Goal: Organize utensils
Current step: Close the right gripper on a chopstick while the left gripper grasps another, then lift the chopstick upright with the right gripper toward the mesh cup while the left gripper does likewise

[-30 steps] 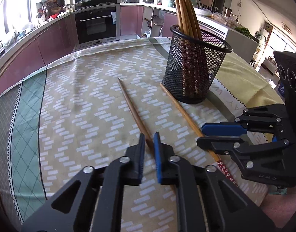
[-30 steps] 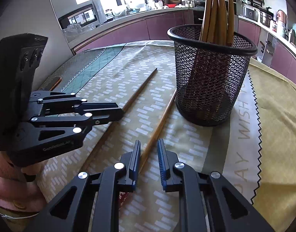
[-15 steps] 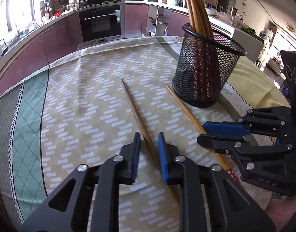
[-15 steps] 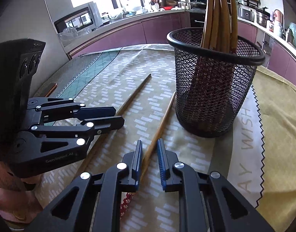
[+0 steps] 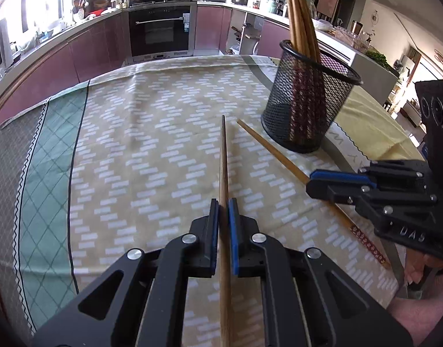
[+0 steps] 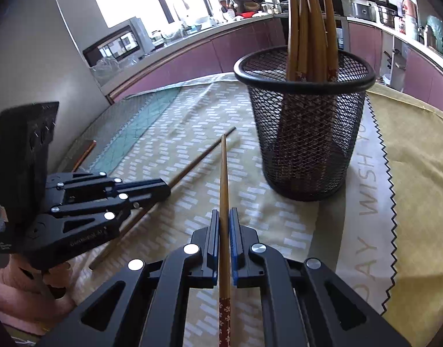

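A darker wooden chopstick (image 5: 223, 173) is clamped between the fingers of the left gripper (image 5: 224, 211), its tip pointing forward over the patterned tablecloth (image 5: 134, 144) that covers the worktop. In the right wrist view the same chopstick (image 6: 198, 162) is seen running out from the left gripper (image 6: 160, 189) at the left, its far end close to the cloth; whether that end touches the cloth cannot be told.

A lighter chopstick (image 6: 224, 190), with a red flowered band at its thick end, is gripped between the blue-padded fingers of the right gripper (image 6: 224, 222) and is pointed ahead, just to the left of the black mesh holder (image 6: 305, 144). In the left wrist view this chopstick (image 5: 273, 151) is seen slanting from the right gripper (image 5: 311, 183) toward the base of the mesh holder (image 5: 305, 110), with its tip near the holder but apart from it.

Several chopsticks (image 6: 311, 29) are stood upright in the holder, their thin ends rising well above its rim. The holder is set on the cloth beside a zigzag-edged yellow panel (image 6: 418, 159) with printed letters
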Tool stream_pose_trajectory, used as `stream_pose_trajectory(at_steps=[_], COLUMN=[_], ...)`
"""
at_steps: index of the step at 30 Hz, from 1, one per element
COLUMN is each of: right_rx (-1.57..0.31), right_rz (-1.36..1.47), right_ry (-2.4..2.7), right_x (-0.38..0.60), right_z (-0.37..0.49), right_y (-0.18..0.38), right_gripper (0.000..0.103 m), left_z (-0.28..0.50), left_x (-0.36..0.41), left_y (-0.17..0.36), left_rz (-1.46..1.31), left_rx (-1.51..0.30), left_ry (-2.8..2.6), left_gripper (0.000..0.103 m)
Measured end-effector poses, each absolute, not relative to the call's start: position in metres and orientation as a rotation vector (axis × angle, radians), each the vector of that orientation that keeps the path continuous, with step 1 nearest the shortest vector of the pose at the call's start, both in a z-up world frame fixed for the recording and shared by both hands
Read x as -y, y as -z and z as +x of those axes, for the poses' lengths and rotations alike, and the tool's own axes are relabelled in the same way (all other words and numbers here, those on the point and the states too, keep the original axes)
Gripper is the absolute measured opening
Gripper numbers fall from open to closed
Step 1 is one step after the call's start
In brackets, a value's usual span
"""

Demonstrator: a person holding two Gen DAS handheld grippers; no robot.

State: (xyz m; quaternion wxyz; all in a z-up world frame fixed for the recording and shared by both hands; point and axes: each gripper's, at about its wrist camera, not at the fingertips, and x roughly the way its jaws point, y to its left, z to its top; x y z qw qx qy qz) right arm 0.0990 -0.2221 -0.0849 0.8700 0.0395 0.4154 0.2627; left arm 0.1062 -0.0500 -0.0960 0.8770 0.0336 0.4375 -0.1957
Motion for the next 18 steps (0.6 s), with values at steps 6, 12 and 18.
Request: stream_pose_trajectory(at_steps=[6, 12, 18], right_rx=[-0.895, -0.898, -0.888], right_rz=[0.036, -0.036, -0.027], right_ry=[-0.559, -0.514, -0.512], right_x=[0.209, 0.200, 0.196], right_z=[0.103, 0.105, 0.109], right_y=[0.089, 0.090, 0.092], right_gripper=[0.006, 0.011, 0.006], left_z=[0.097, 0.109, 0.117], left_x=[0.060, 0.068, 0.076], left_y=[0.098, 0.099, 0.100], left_rz=[0.116, 0.155, 0.159], left_rx=[-0.920, -0.914, -0.904], left_ry=[0.461, 0.455, 0.436], left_gripper=[0.010, 0.022, 0.011])
